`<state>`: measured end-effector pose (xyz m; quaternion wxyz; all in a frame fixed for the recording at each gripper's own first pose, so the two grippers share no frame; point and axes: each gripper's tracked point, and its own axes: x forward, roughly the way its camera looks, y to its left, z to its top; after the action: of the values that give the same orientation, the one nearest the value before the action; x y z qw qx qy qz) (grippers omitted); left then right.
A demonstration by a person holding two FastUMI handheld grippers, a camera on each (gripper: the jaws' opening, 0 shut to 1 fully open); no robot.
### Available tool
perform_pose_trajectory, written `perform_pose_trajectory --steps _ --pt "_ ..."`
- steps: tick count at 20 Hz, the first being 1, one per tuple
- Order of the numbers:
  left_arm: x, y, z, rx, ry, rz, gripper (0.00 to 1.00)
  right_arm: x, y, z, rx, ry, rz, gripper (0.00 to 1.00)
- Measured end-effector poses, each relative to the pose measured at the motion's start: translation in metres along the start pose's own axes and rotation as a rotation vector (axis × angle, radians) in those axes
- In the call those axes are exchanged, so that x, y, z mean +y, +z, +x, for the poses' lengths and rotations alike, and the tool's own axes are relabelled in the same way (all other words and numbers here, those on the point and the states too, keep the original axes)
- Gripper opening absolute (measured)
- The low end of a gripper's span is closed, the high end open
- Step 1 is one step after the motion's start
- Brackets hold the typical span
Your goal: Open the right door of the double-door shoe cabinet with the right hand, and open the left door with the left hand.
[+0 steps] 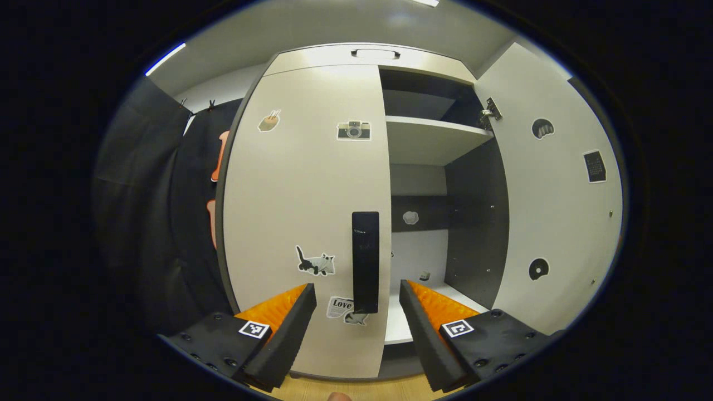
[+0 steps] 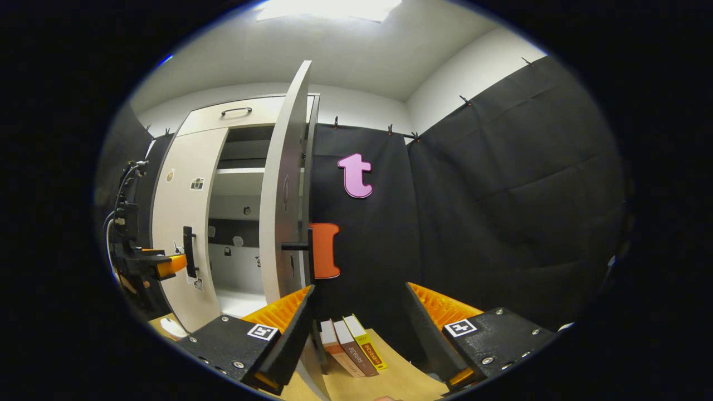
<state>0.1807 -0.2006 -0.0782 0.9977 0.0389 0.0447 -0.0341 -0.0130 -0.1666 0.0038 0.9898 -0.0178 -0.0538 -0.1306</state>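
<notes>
From where I stand the job is half done: the right door [image 1: 557, 184] of the shoe cabinet [image 1: 367, 54] is swung well open, and what remains is the left door [image 1: 306, 211], which sits shut against the cabinet front. Starting at the left of that door, it is a pale flat panel with small stickers on it, a cat [image 1: 316, 263] low down and a camera [image 1: 353, 130] higher up, and near its right edge stands a dark upright handle [image 1: 365, 262]. The left tongs [image 1: 357, 298] hover just in front of that handle, spread wide with the bar between the two fingers but not touching either, so I judge this is the approach to the grasp; the next move calls for easing forward a little, pinching the bar squarely, then pulling back and leftward in an arc about the hinges on the door's left side. To the right of the handle the cabinet lies open, with pale shelves [image 1: 434, 136] and a dark back. Farther right, the right door stands edge-on in the right gripper view, its own handle [image 2: 295, 245] sticking out, and the right tongs [image 2: 359, 303] hang wide open and empty just right of it, above some books [image 2: 353, 348] on the floor.
</notes>
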Motion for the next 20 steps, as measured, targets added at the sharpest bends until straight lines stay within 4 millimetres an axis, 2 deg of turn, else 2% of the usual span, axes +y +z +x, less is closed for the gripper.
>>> perform_pose_trajectory --steps 5,12,13,16,18,19,20 --pt "-0.004 -0.01 0.028 0.004 0.013 0.009 0.96 0.001 -0.008 0.004 -0.004 0.001 -0.001 0.93" --pt "0.01 -0.011 0.056 -0.017 0.054 0.023 0.96 0.009 -0.017 0.01 -0.003 0.019 -0.037 0.93" --pt "0.01 -0.011 0.057 -0.021 0.053 0.029 0.9 0.01 -0.018 0.01 -0.004 0.023 -0.038 0.93" --pt "0.005 -0.011 0.061 -0.022 0.031 0.02 0.85 0.011 -0.018 0.009 -0.009 0.024 -0.04 0.93" --pt "0.0 -0.013 0.064 -0.001 0.008 -0.028 0.76 0.011 -0.016 0.01 -0.02 0.023 -0.036 0.93" --pt "-0.009 -0.013 0.062 0.013 -0.027 -0.082 0.69 0.011 -0.016 0.01 -0.019 0.02 -0.035 0.93" --pt "-0.008 -0.014 0.063 0.02 -0.026 -0.106 0.55 0.011 -0.017 0.01 -0.018 0.019 -0.036 0.93"
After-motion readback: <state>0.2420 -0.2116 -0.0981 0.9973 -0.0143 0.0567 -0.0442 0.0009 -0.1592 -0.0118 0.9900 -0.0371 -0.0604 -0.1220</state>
